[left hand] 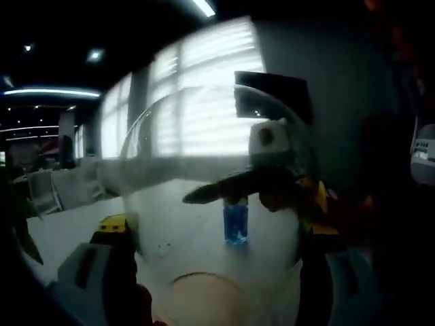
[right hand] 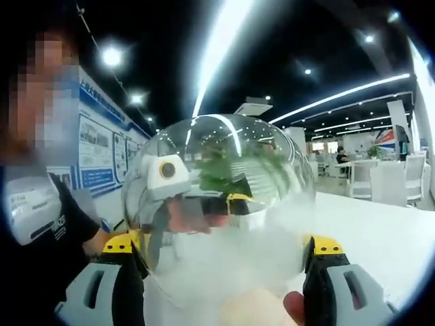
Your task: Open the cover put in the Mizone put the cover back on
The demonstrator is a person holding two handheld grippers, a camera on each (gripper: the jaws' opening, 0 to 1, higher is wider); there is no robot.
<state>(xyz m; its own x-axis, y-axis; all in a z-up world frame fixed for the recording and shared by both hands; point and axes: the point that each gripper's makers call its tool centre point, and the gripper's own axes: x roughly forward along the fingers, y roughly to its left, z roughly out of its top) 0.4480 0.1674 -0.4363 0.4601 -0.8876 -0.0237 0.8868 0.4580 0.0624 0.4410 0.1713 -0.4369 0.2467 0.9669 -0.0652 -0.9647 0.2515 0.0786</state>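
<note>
A clear dome cover (left hand: 204,136) sits between the jaws of my left gripper (left hand: 216,214), whose yellow-tipped fingers (left hand: 112,224) press against its sides. Through the glass I see a small blue Mizone bottle (left hand: 236,221) standing upright on the white table (left hand: 68,227). The right gripper (left hand: 285,187) shows through the glass as a dark, blurred shape. In the right gripper view the same cover (right hand: 224,176) is clamped between the jaws of my right gripper (right hand: 224,243), and the left gripper (right hand: 204,204) shows through the dome. A tan round part (left hand: 197,299) lies at the dome's near end.
A person in a dark shirt (right hand: 41,224) stands close at the left of the right gripper view. The white table (right hand: 380,238) stretches to the right, with white chairs (right hand: 380,180) behind. Bright blinds (left hand: 204,75) and more chairs (left hand: 41,193) lie beyond.
</note>
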